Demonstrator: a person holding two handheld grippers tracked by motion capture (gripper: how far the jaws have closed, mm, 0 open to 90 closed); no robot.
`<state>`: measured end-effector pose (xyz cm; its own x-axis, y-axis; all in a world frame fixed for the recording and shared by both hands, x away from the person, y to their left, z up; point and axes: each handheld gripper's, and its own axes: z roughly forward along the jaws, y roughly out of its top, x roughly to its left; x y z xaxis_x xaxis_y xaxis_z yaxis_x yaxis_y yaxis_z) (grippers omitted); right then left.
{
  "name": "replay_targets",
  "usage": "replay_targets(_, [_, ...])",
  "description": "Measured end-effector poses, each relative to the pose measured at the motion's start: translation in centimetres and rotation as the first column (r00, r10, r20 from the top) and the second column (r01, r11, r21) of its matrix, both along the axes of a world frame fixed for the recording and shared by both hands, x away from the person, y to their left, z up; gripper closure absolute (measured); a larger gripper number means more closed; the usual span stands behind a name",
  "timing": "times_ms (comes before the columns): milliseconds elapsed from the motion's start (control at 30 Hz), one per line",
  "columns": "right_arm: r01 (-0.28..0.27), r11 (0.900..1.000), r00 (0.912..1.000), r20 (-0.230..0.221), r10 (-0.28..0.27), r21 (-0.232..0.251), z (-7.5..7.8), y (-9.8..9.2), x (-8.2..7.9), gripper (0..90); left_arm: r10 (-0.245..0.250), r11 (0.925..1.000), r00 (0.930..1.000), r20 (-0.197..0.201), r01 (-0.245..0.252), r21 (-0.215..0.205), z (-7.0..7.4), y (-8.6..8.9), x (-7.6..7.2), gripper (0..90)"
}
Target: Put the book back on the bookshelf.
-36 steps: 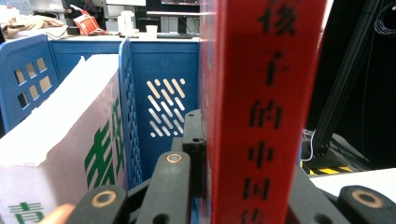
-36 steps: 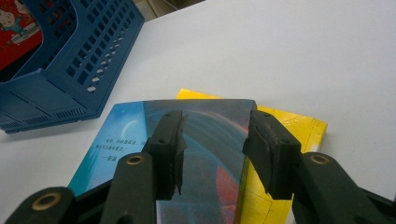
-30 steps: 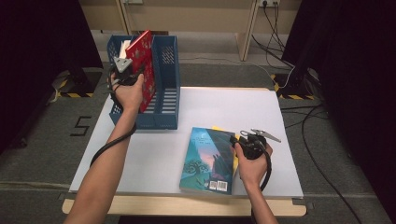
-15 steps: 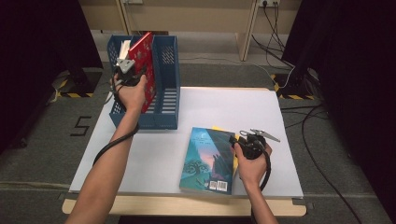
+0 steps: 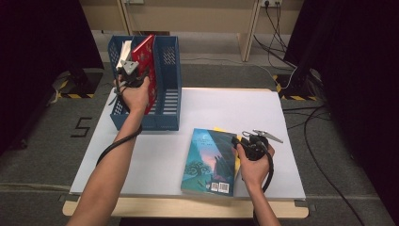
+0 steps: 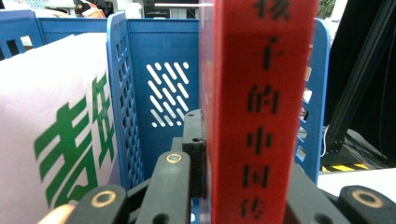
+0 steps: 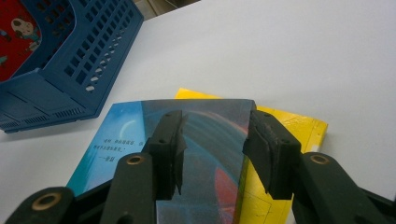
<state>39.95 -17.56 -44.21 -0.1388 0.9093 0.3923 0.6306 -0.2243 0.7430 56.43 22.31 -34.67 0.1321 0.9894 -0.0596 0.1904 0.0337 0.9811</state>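
Left tongs point(image 5: 130, 70) stayed clenched on the red book point(image 5: 143, 56), barely moved, above the blue file rack point(image 5: 167, 101); insertion pending. Right tongs point(image 7: 215, 144) hung released over the blue book point(image 7: 201, 140).

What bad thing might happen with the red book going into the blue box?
The left gripper clamps the thin red book by its spine above the blue plastic file rack; it might snag a divider or tip the rack. The right gripper, open over the blue-green book, might shove it along the yellow book beneath.
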Motion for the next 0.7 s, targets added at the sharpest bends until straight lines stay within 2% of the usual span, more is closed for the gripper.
replay_targets(700, [-0.011,1.000,0.9999,0.001,0.011,-0.009,-0.2,0.2,0.0,56.5,0.013,0.9999,0.9998,-0.016,-0.013,0.007,-1.4,-0.3,1.1,79.1])
